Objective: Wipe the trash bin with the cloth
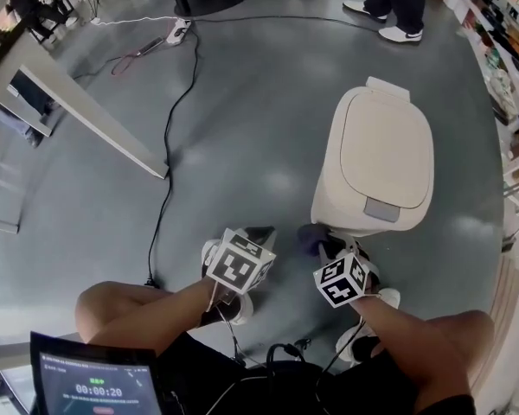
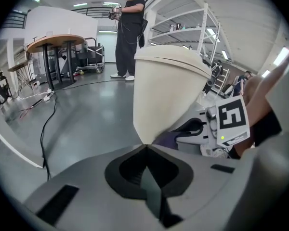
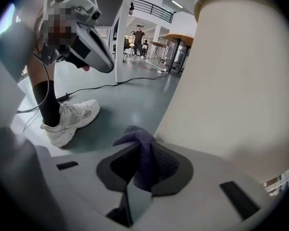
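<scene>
Trash bin (image 1: 376,158) (cream, lid down) stands on the grey floor (image 1: 259,119), directly ahead of my right claw (image 3: 147,143), its wall just right of the tips. My left claw (image 2: 145,147) is closed on nothing, with the bin close ahead. The right claw is clamped on the purple cloth (image 3: 143,158), which is bunched past the tips beside the bin's lower wall.

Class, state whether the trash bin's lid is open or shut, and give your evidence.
Shut. The lid lies flat on top of the trash bin, with no gap showing in the head view.
</scene>
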Tool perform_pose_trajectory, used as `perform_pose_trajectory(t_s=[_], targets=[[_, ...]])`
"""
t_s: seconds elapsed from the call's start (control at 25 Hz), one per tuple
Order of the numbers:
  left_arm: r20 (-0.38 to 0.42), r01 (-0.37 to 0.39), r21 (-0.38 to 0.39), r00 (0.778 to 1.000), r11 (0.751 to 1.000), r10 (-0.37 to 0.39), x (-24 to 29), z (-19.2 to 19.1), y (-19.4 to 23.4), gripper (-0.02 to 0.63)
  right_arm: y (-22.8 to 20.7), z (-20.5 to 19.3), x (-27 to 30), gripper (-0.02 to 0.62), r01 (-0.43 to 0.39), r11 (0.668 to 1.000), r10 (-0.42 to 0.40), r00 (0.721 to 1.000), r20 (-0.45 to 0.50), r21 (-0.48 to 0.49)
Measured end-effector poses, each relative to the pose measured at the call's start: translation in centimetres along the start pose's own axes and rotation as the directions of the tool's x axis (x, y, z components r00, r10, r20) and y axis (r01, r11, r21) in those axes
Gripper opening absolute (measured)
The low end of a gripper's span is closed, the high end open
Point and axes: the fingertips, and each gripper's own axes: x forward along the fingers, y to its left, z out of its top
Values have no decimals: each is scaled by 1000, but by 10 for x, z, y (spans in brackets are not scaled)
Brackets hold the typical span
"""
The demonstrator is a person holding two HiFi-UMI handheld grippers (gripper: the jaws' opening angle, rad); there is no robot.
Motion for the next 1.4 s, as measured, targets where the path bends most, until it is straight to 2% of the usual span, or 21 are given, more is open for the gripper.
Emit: perform_pose_trajectory(t_s=[0.16, 0.4, 0.72, 0.96, 1.2, 1.4], targets=[[8, 3, 2, 1000, 1000, -3, 0, 4, -2, 2, -4, -10, -1, 64, 9, 1000, -8, 1000, -23, 13], [-28, 21, 36, 999, 999, -20, 6, 2, -8, 2, -18, -28, -11, 64, 41, 998, -38, 997, -60, 50], [-55, 54, 98, 997, 994, -49, 13, 16, -28, 2, -36, -55, -33, 64, 58, 988, -45, 995, -89, 146], [-80, 81, 144, 994, 986, -70, 32, 29, -63, 2, -56, -86, -53, 64, 88, 975, -68, 992, -103, 202], [-108, 126, 216, 989, 968, -105, 51, 34, -97, 2, -64, -106, -53, 64, 69, 965, -43, 994, -105, 253], [-119, 132, 227, 987, 965, -107, 60, 40, -114, 2, -75, -122, -62, 64, 65, 956, -37, 994, -103, 287]])
